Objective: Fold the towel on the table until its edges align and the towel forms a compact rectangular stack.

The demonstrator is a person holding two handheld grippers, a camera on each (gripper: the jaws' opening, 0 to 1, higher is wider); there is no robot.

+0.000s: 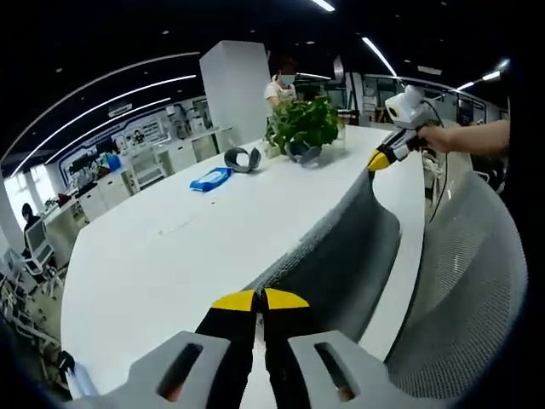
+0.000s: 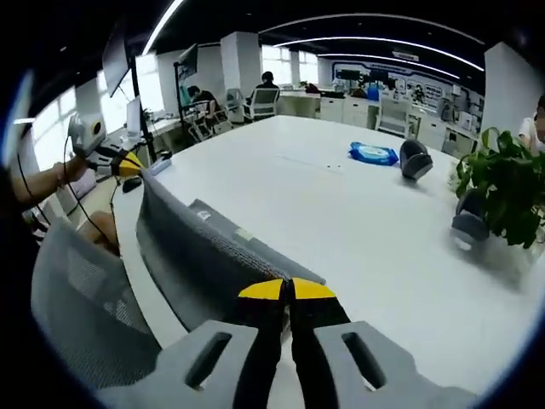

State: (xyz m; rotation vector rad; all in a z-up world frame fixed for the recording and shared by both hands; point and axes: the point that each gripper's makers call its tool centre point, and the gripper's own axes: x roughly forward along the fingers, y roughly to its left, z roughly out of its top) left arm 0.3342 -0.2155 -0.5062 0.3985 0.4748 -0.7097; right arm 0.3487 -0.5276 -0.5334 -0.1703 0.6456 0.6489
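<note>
**Grey towel held taut between two grippers over a white table**

An open-plan office with ceiling strip lights surrounds a long white table, its near edge beside a grey mesh chair. In the left gripper view, the left gripper has its yellow-tipped jaws pressed together on one corner of the grey towel, which stretches away as a raised band along the table's edge. At the far end of that band the right gripper pinches the other corner, held by a person's hand.

The right gripper view gives the reverse: its own jaws are closed on the towel's near corner, and the left gripper appears at the far end of the band, gripping the cloth there. The towel's lower part hangs down over the table's edge toward the chair.

The left gripper view also takes in a white pillar and a person standing behind a potted plant. Both views show a blue packet and a grey roll lying on the table; the right gripper view adds people seated at distant desks.
</note>
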